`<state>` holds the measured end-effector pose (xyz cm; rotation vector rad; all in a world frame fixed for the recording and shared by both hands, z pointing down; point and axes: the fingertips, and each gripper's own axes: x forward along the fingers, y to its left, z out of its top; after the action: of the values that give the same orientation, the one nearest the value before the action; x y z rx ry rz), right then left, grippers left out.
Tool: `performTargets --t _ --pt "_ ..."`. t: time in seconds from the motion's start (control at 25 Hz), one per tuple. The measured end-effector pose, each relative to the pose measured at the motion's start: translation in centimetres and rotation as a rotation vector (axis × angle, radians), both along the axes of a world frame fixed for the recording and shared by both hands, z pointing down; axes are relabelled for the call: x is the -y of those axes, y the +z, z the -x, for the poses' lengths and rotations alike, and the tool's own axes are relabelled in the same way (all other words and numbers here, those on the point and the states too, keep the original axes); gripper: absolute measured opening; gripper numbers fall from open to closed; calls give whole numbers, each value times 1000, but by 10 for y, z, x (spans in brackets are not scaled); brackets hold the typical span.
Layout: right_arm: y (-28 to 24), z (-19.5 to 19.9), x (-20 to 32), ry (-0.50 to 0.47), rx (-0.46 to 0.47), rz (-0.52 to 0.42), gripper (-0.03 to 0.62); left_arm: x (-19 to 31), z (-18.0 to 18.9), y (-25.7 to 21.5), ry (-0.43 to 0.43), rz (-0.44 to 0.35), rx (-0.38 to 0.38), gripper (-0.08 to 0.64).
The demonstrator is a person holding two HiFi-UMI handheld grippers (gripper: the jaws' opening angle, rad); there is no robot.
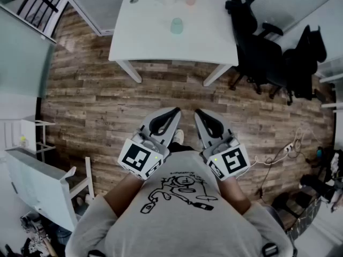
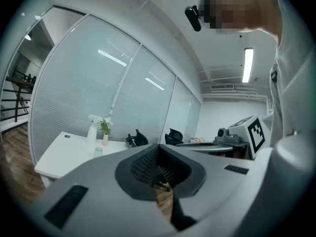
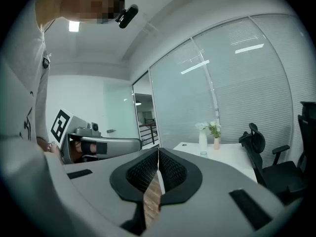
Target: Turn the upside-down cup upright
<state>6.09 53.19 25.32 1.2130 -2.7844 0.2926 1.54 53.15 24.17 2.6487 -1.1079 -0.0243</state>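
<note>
Pale green cup sits mid white table, well apart from both grippers, straight ahead across the wood floor. Left gripper and right gripper side by side, fingers closed on nothing (neither clearly nearer, cup roughly on their centreline).

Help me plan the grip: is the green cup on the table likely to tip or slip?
The cup looks small, so probably light and easily pushed. Its smooth sides may slip; its fairly squat shape likely resists tipping.
</note>
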Motion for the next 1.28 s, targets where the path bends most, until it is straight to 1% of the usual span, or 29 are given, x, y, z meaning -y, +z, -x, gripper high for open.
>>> performTargets --t 0.24,0.4,0.72,1.0,1.28 --pt "0 -9 -3 0 1 10 35 0 -10 0 -3 5 -2 5" --pt "-5 -17 1 -10 29 -2 37 4 -17 2 -10 6 0 5" --pt "-8 -17 19 -34 34 -12 37 19 -18 8 -23 17 4 5" --pt "-10 -4 50 -56 37 -12 37 54 -7 7 -34 22 -6 5" --pt "-4 10 104 -51 14 -7 37 108 5 13 -1 18 -7 5"
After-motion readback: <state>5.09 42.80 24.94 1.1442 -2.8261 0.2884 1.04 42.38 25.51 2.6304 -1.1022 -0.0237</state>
